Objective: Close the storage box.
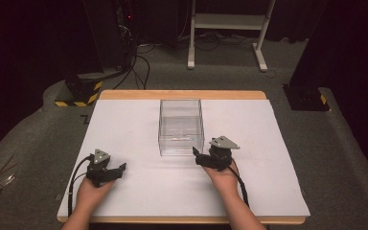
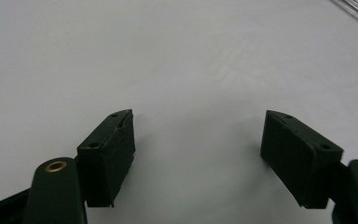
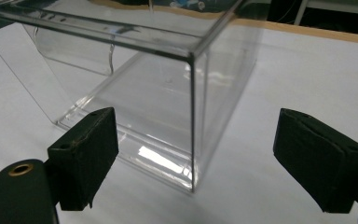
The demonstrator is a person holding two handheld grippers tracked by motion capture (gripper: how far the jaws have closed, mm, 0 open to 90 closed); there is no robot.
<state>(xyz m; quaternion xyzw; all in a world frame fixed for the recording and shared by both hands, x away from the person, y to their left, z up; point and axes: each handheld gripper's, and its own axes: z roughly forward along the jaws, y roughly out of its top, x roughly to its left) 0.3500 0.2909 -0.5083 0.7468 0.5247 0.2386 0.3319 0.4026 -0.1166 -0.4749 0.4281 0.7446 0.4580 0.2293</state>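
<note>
**Two open hand-held grippers near a clear box**

Two hand-held grippers rest in my hands over a white table (image 1: 124,201). A clear plastic box (image 1: 181,127), open at the top and seemingly empty, stands upright at the middle of the table, a little toward the far edge.

My right hand-held gripper (image 1: 199,157) sits just beside the box's near right corner, apart from it, its jaws spread wide and holding nothing. In the right gripper view that corner edge of the box (image 3: 192,121) rises between the two jaws, a little farther off, so I judge I am lined up to close on a wall there.

My left hand-held gripper (image 1: 120,168) is well apart from the box, at the near left of the table, jaws also spread and empty. In the left gripper view its jaws frame bare white surface, with a sliver of the box (image 2: 356,10) at the far right. I judge it is held back as a spare.

Open room lies on every side of the box. The table's wooden far edge (image 1: 182,94) is close behind it, so pushing that way leaves the least margin.
</note>
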